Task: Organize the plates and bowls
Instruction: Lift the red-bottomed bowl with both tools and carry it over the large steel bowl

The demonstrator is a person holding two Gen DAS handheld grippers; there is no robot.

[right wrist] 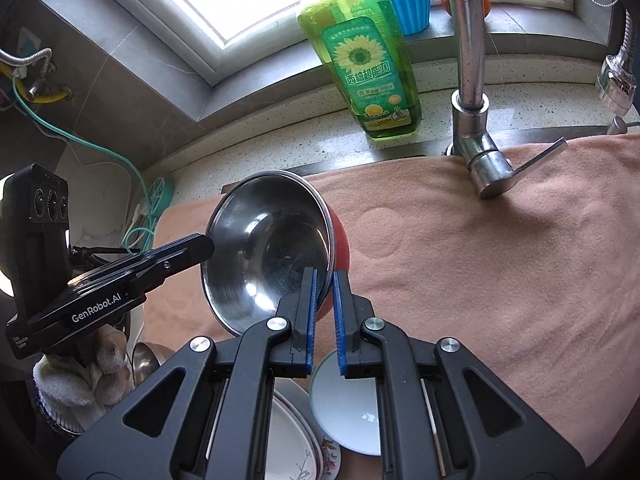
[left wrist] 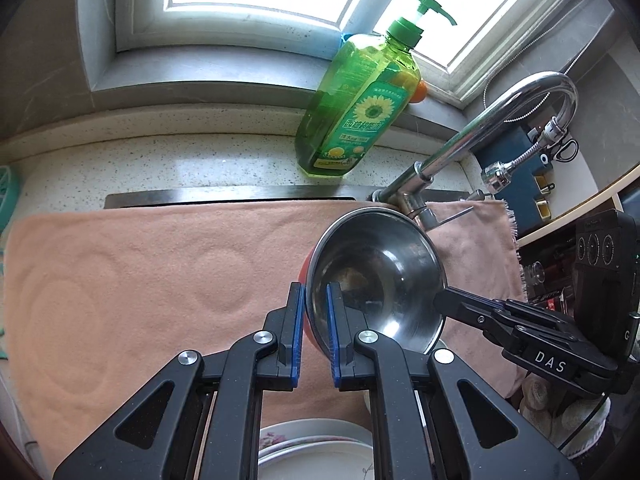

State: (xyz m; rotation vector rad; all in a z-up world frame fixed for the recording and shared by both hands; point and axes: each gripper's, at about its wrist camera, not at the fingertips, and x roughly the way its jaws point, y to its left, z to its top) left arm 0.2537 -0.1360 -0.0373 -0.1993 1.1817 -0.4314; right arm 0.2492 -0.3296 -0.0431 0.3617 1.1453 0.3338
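A steel bowl with a red outside (left wrist: pixel 380 276) (right wrist: pixel 268 248) is held tilted above a pink towel (left wrist: pixel 160 272) (right wrist: pixel 480 260). My left gripper (left wrist: pixel 314 300) is shut on its rim, one finger inside and one outside. My right gripper (right wrist: pixel 325 284) is shut on the opposite rim the same way; it also shows in the left wrist view (left wrist: pixel 444 300). White plates (left wrist: pixel 320 452) (right wrist: pixel 288 440) and a small white dish (right wrist: pixel 348 408) lie below the grippers.
A green dish-soap bottle (left wrist: pixel 360 100) (right wrist: pixel 360 60) stands on the counter behind the towel. A chrome faucet (left wrist: pixel 500 128) (right wrist: pixel 468 60) rises at the back. A blue cup (right wrist: pixel 412 4) sits on the window sill. A steel spoon (right wrist: pixel 146 356) lies near the plates.
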